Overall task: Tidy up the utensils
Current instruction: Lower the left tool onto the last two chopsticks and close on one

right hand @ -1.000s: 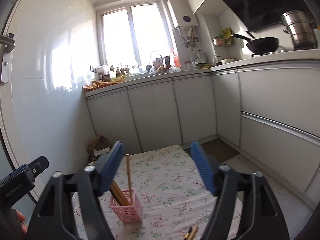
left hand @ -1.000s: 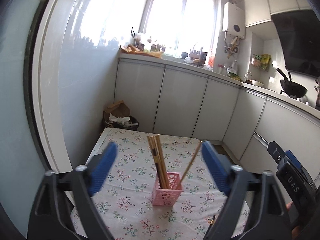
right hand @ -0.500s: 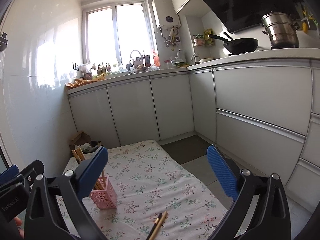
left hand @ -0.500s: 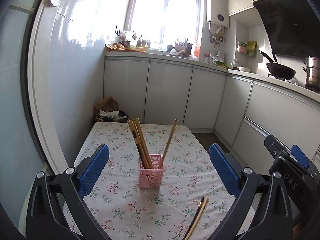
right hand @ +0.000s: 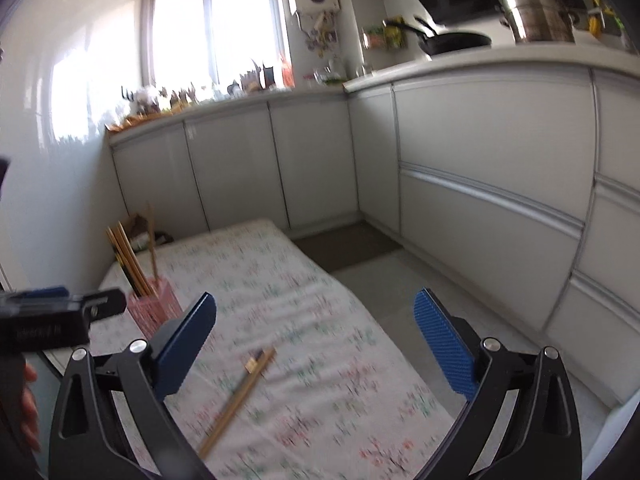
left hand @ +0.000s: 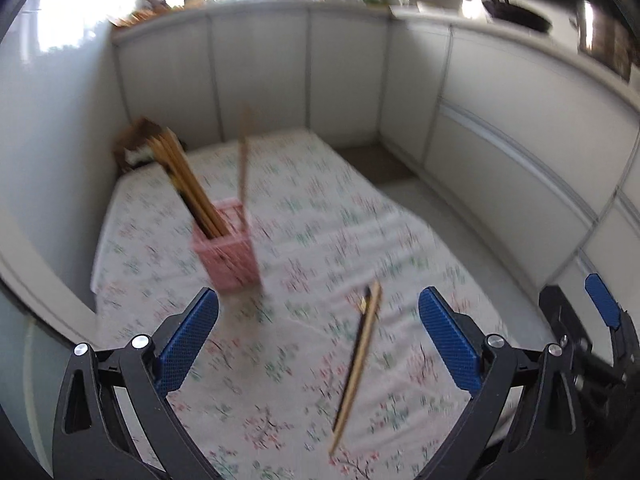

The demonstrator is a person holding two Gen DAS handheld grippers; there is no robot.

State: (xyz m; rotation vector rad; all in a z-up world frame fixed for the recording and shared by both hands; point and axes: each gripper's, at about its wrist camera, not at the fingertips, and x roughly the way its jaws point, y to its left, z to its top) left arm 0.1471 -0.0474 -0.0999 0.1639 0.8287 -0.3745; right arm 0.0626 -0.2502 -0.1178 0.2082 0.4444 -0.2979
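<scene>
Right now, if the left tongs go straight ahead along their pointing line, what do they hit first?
Probably the loose pair of wooden chopsticks lying on the floral tablecloth, between the open left tongs; blur leaves depth uncertain.

From my tongs' view, grey cabinet fronts (right hand: 492,160) run from 9 to 3 o'clock. On the worktop at 1 o'clock stand a black wok (right hand: 452,42) and a steel pot (right hand: 536,14). A bright window (right hand: 212,28) sits at 11 o'clock, small clutter (right hand: 168,100) on its sill. A floral cloth (left hand: 320,220) covers my table.
</scene>
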